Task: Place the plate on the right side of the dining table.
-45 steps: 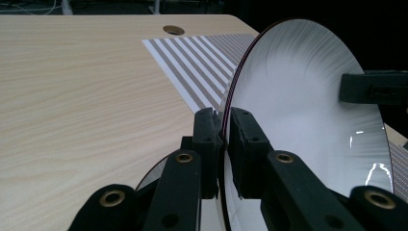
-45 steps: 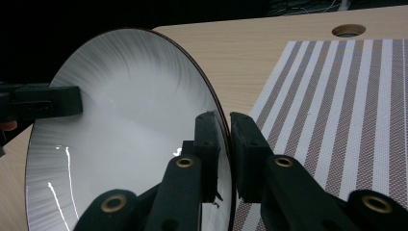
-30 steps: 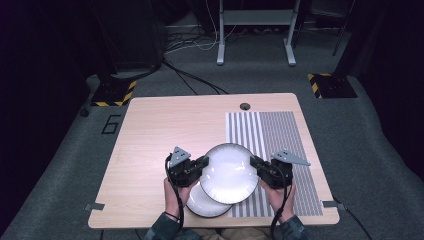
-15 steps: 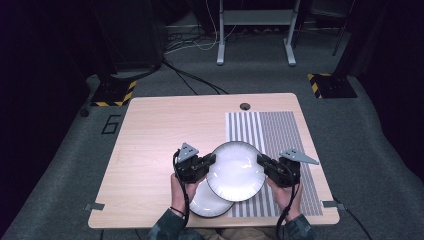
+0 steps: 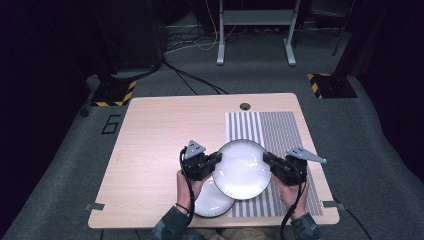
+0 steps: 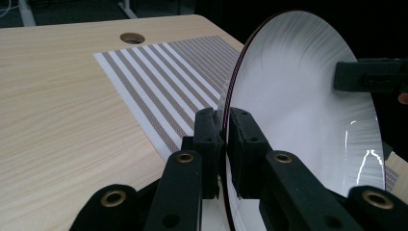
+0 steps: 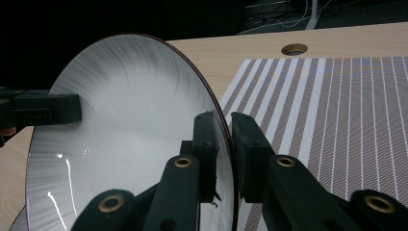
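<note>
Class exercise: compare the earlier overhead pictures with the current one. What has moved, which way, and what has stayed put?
The upper plate, clamped at opposite rims by the left claw and right claw, has shifted right and away from the person, further over the striped mat. This uncovers more of the lower plate, which lies where it was on the table. Both claws keep their grip; nothing was let go.

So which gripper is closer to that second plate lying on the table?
Left. The left gripper is just above the lower plate, beside its upper left edge. The right gripper is farther off, across the held plate, over the striped mat.
</note>
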`<action>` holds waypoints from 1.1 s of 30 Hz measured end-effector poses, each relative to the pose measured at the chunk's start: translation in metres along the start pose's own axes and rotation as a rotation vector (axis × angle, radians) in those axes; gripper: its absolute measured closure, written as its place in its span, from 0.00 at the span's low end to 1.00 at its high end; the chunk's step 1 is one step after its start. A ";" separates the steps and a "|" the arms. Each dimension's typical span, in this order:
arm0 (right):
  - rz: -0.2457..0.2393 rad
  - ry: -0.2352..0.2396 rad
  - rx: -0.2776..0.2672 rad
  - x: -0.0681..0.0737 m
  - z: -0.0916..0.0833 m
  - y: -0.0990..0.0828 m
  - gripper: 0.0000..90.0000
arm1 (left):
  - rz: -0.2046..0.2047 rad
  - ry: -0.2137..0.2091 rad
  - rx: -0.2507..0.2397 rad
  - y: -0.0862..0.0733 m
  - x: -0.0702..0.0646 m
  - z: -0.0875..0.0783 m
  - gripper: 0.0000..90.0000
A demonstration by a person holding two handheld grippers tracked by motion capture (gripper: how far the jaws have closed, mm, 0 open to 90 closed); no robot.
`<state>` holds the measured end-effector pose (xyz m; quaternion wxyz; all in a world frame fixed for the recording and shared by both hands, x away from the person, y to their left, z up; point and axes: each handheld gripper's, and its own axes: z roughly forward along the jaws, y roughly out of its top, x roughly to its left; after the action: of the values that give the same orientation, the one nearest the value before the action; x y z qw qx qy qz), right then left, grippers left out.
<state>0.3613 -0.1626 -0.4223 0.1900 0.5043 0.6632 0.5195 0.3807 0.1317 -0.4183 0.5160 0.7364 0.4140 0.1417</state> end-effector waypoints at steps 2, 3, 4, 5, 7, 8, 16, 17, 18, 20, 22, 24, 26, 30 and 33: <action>0.000 -0.001 -0.001 -0.001 -0.001 0.001 0.90 | 0.000 -0.005 -0.002 0.001 -0.001 0.001 0.91; 0.000 -0.003 -0.003 -0.002 -0.002 0.002 0.90 | -0.001 -0.005 -0.004 0.001 -0.001 0.002 0.91; -0.003 -0.004 -0.004 -0.003 -0.002 0.002 0.90 | 0.001 -0.009 -0.001 0.002 -0.001 0.003 0.91; -0.003 -0.005 -0.005 -0.004 -0.003 0.003 0.89 | 0.001 -0.009 -0.001 0.002 -0.001 0.003 0.91; -0.005 -0.007 -0.004 -0.005 -0.003 0.003 0.89 | -0.001 -0.014 -0.001 0.003 -0.002 0.006 0.91; -0.007 -0.006 -0.006 -0.006 -0.003 0.003 0.89 | 0.003 -0.013 0.003 0.003 -0.003 0.007 0.91; 0.004 -0.024 -0.007 -0.015 -0.006 0.004 0.89 | 0.006 -0.021 0.009 0.006 -0.006 0.019 0.91; 0.007 -0.025 -0.007 -0.017 -0.006 0.004 0.89 | 0.008 -0.022 0.014 0.006 -0.007 0.021 0.91; 0.009 -0.029 -0.008 -0.019 -0.006 0.003 0.89 | 0.008 -0.024 0.015 0.007 -0.008 0.024 0.91; 0.010 -0.029 -0.008 -0.021 -0.006 0.003 0.89 | 0.009 -0.028 0.018 0.007 -0.008 0.025 0.91; 0.017 -0.035 -0.005 -0.025 -0.006 0.003 0.89 | 0.006 -0.031 0.022 0.008 -0.008 0.030 0.91; 0.018 -0.037 -0.005 -0.027 -0.005 0.003 0.89 | 0.006 -0.031 0.023 0.009 -0.008 0.033 0.91; 0.017 -0.040 -0.005 -0.028 -0.005 0.003 0.89 | 0.002 -0.030 0.020 0.010 -0.009 0.035 0.91; 0.020 -0.049 0.000 -0.033 -0.004 0.003 0.89 | 0.003 -0.030 0.026 0.010 -0.010 0.042 0.91; 0.020 -0.054 0.000 -0.037 -0.003 0.002 0.89 | 0.007 -0.030 0.033 0.011 -0.011 0.046 0.91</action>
<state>0.3748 -0.1961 -0.4295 0.2027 0.5247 0.6528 0.5074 0.4084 0.0929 -0.4258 0.5096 0.7483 0.4057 0.1256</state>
